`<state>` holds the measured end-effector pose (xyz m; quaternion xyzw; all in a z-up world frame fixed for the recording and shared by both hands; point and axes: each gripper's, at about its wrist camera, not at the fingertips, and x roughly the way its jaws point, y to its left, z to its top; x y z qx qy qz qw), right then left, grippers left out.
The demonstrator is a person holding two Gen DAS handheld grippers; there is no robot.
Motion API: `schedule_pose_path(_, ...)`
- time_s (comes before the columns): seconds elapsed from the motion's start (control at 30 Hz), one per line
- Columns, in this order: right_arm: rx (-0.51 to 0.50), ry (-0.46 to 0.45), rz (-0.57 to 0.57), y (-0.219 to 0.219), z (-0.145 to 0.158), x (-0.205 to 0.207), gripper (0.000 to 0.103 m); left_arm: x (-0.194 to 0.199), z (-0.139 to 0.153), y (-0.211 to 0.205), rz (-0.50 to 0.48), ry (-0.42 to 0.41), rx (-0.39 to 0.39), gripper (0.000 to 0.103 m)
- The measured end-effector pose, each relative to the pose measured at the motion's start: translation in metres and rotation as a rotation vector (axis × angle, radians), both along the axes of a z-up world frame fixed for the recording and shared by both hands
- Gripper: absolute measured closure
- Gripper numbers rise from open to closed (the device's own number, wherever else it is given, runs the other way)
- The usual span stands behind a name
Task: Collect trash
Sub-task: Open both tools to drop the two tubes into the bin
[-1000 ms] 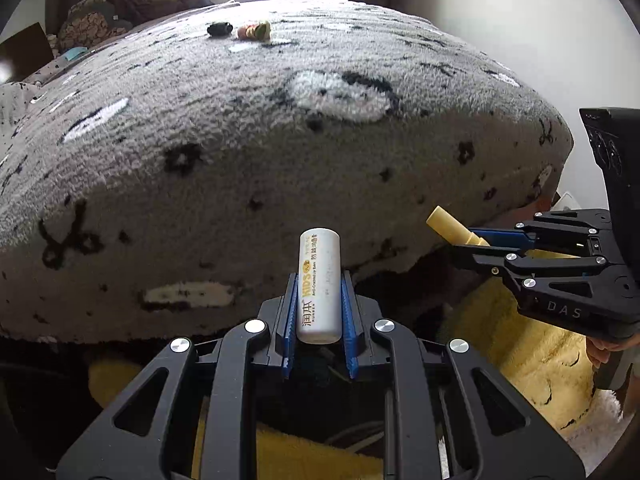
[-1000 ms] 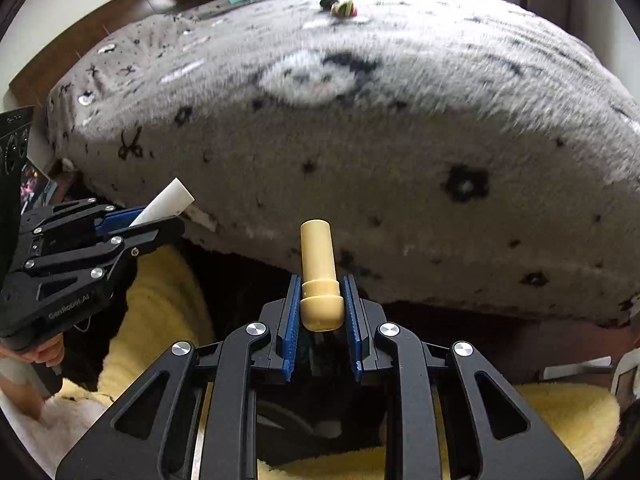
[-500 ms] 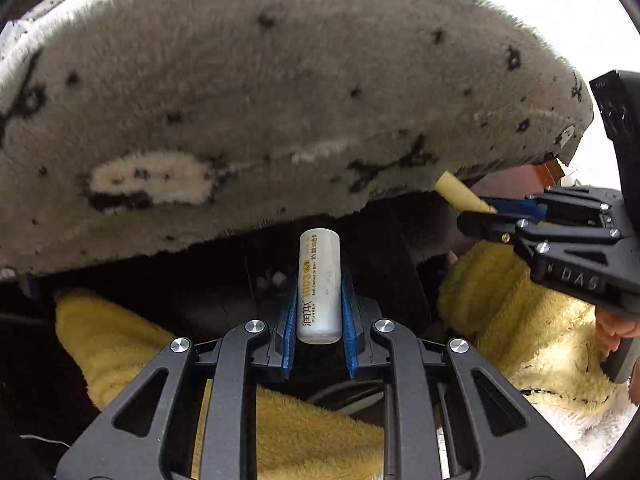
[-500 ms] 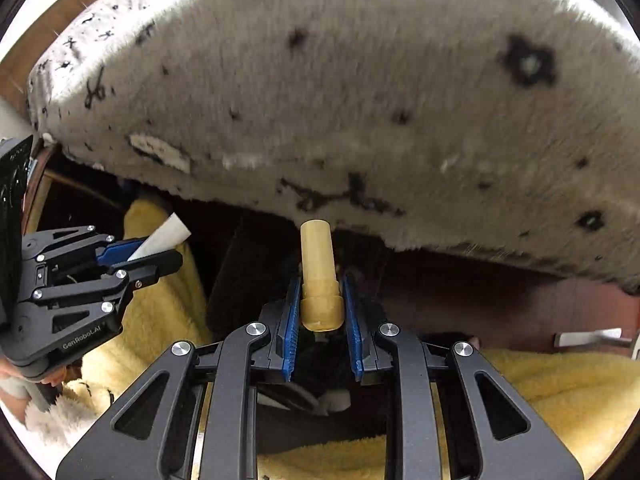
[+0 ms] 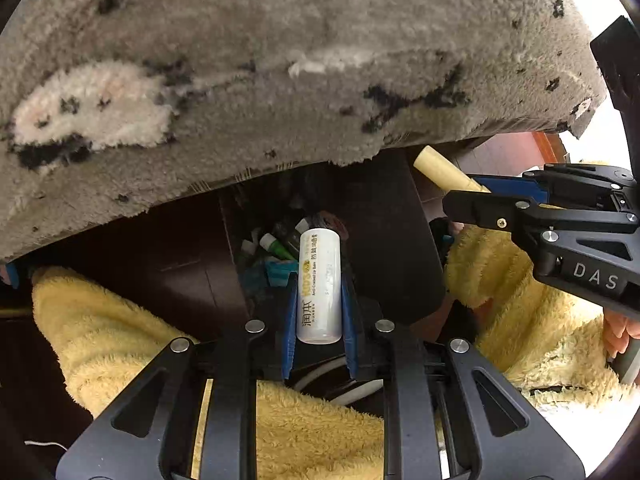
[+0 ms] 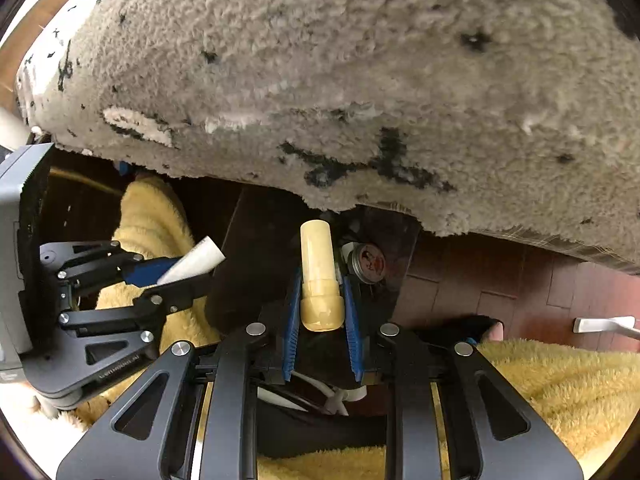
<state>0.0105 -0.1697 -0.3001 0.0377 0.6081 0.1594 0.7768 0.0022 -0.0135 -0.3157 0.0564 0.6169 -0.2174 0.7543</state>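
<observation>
In the left wrist view, the left gripper (image 5: 319, 300) was closed down to a narrow gap on a white cylindrical plastic tube with yellow and black print (image 5: 319, 286), its blue pads pressing both sides. Straight ahead of the tube's tip, a dark open bin (image 5: 384, 248) held small discarded tubes, some with green bodies and white caps (image 5: 276, 245). Above it hung the edge of a shaggy grey blanket with black and white marks (image 5: 280, 60). To the right, the right gripper (image 5: 466, 190) carried a cream-yellow plastic tube (image 5: 442, 171).

In the right wrist view, the right gripper (image 6: 322, 308) was clamped tight on the cream-yellow plastic tube (image 6: 320, 276), capped end nearest the camera. Just ahead and right of its tip lay a round metal lid (image 6: 366, 262) inside the bin (image 6: 248, 256). To the left, the left gripper (image 6: 184, 276) held the white tube (image 6: 196, 262). Yellow fleece sleeves (image 6: 560, 384) lay below.
</observation>
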Motion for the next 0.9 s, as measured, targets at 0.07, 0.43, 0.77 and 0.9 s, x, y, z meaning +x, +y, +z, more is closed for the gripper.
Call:
schedule_pose_path(0.07,-0.003,0.001,-0.002,0.001,-0.001,0.001,0.081,0.001,-0.002,0.001,0.007,0.004,0.000,0.084)
schedule_pose_path(0.43,-0.021,-0.048,-0.078,-0.018,0.016,0.003,0.054,0.008,0.018,0.018,0.054,-0.048,0.019,0.054)
schedule_pose_path(0.77,-0.059,-0.162,-0.159,-0.041,0.057,-0.001,0.019,0.008,0.074,0.019,0.067,-0.186,0.040,0.026)
schedule_pose_path(0.9,-0.053,-0.214,-0.178,-0.051,0.081,-0.001,0.013,0.010,0.103,0.022,0.077,-0.254,0.036,0.017)
